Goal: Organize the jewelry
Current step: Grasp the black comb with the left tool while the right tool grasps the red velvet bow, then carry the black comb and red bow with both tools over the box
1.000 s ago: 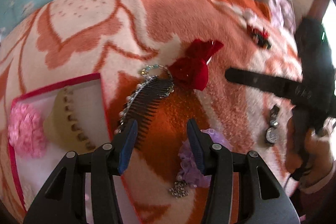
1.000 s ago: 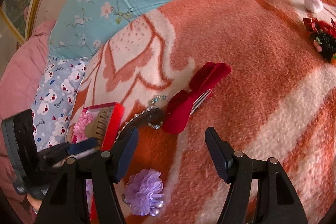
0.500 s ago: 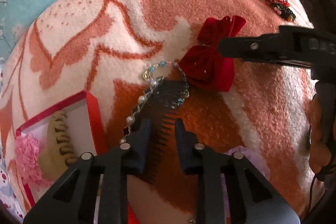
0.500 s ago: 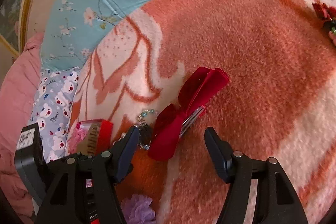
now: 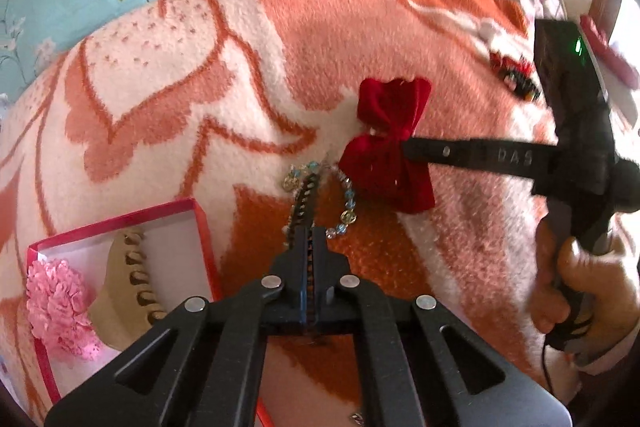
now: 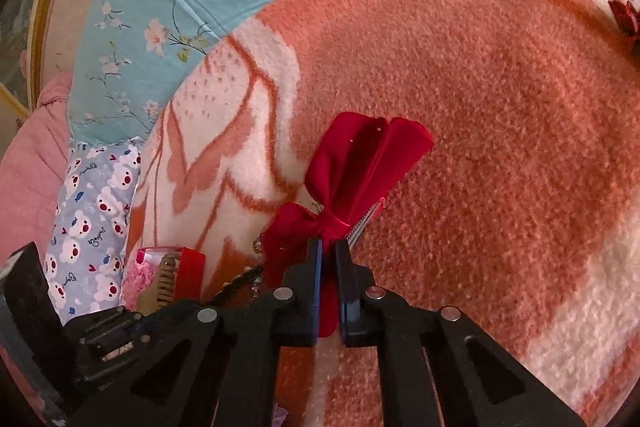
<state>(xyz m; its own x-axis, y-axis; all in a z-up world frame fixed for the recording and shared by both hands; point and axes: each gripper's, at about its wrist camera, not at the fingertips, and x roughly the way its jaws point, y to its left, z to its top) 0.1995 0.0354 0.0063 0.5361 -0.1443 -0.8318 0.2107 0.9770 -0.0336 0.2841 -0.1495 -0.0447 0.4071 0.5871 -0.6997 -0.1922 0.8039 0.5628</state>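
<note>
Gripping the comb (image 5: 305,195) left, red bow (image 6: 352,183) right.

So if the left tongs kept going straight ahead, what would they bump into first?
The left tongs are shut on the black comb, so the comb leads. Its tip would probably meet the beaded bracelet curled around it, then the orange blanket; depth is hard to judge.
</note>
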